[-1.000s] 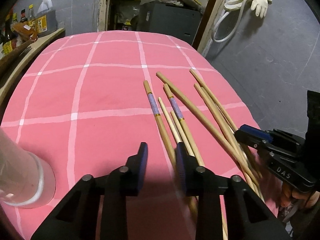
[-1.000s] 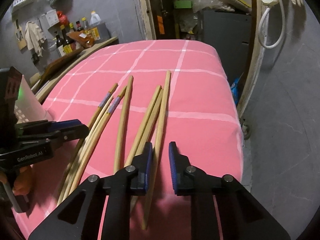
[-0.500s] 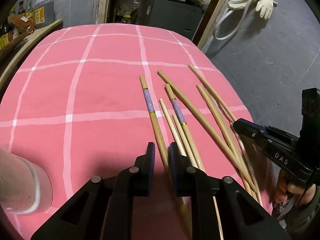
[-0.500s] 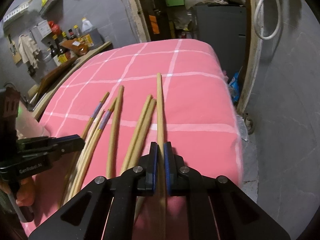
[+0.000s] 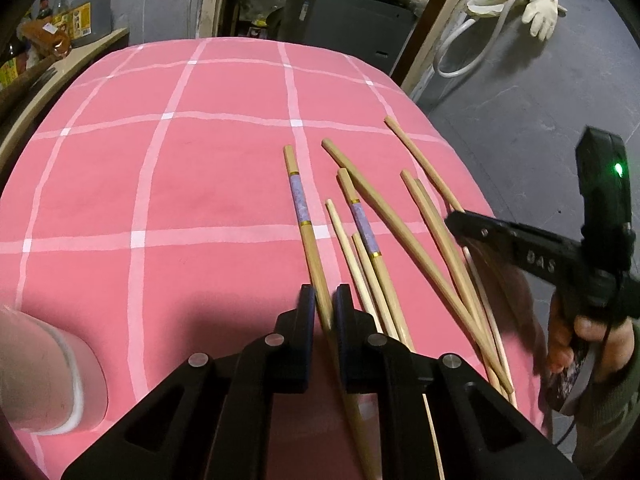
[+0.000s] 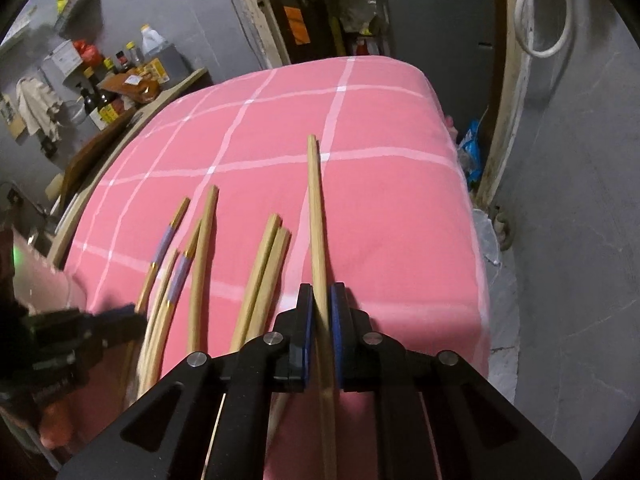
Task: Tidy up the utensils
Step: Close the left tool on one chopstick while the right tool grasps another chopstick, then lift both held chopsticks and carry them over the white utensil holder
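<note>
Two grippers, each closed on one chopstick above a table under a pink checked cloth (image 5: 168, 184). Left gripper (image 5: 322, 312): jaws nearly shut, pads pressing either side of a banded chopstick (image 5: 299, 208), the leftmost of the group, its far end pointing toward the table's far edge. Right gripper (image 6: 321, 312): jaws all but together and opening slightly, a plain chopstick (image 6: 316, 208) still pinched between the blue pads; it stands apart from the others, nearest the right edge of the table. Remaining chopsticks (image 5: 400, 248): several, fanned loosely on the cloth by the near right corner, some crossing at their near ends, one with a second pale band. White cup (image 5: 60, 376): on its side or tilted at the near left edge, only partly in view. Bottles (image 6: 108, 92): a cluster on a wooden shelf beyond the table's left edge. Glove (image 5: 542, 12): hanging on the wall past the far right corner.
</note>
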Tool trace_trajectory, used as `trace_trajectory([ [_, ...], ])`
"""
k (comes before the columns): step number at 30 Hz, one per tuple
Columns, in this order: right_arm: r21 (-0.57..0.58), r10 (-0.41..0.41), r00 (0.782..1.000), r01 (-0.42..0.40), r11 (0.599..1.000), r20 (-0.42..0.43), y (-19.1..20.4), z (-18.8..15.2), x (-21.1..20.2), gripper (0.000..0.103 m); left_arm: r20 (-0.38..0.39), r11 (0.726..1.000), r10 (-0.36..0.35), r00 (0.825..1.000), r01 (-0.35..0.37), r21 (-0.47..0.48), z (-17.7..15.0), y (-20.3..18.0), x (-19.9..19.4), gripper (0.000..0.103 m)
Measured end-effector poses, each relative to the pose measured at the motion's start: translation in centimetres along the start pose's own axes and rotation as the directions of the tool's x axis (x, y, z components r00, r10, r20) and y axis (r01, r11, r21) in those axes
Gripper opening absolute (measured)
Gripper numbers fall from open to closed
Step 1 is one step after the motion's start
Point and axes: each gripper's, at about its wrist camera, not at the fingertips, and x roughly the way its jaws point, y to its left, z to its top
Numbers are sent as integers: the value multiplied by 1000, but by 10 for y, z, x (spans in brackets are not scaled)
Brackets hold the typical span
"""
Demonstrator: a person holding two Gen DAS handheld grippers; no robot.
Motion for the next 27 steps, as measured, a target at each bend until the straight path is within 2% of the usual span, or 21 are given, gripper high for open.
trace_trajectory([
  [5, 35, 19, 1000, -20, 999, 4, -2, 0, -2, 5, 1, 1000, -3, 1000, 3, -15, -1, 1, -2, 8],
  [8, 61, 47, 998, -49, 997, 40, -3, -8, -12, 5, 9, 1000, -9, 1000, 9, -30, -2, 4, -8, 5],
  [14, 73, 99, 973, -117, 990, 209, 14, -31, -54, 5, 88, 999, -22, 996, 24, -29, -15, 6, -31, 5],
  [17, 35, 111, 942, -128, 991, 317, 34, -43, -78, 5, 186, 1000, -21, 982, 24, -14, -24, 3, -55, 5],
  [19, 16, 143, 904, -164, 986, 402, 49, -52, -93, 5, 282, 1000, -8, 959, 9, -4, -31, 1, -76, 5],
  [20, 8, 153, 893, -173, 985, 422, 54, -54, -96, 5, 312, 1000, -5, 950, 6, -2, -32, 0, -82, 5],
  [22, -19, 182, 863, -196, 980, 471, 72, -58, -104, 5, 405, 1000, -2, 914, 3, -3, -39, 2, -105, 5],
  [25, -57, 237, 807, -246, 968, 541, 98, -58, -113, 5, 499, 1000, 11, 867, -3, -17, -42, 4, -131, 5],
  [27, -77, 266, 776, -272, 959, 573, 112, -56, -117, 5, 567, 999, 31, 823, -18, -29, -46, 11, -152, 5],
])
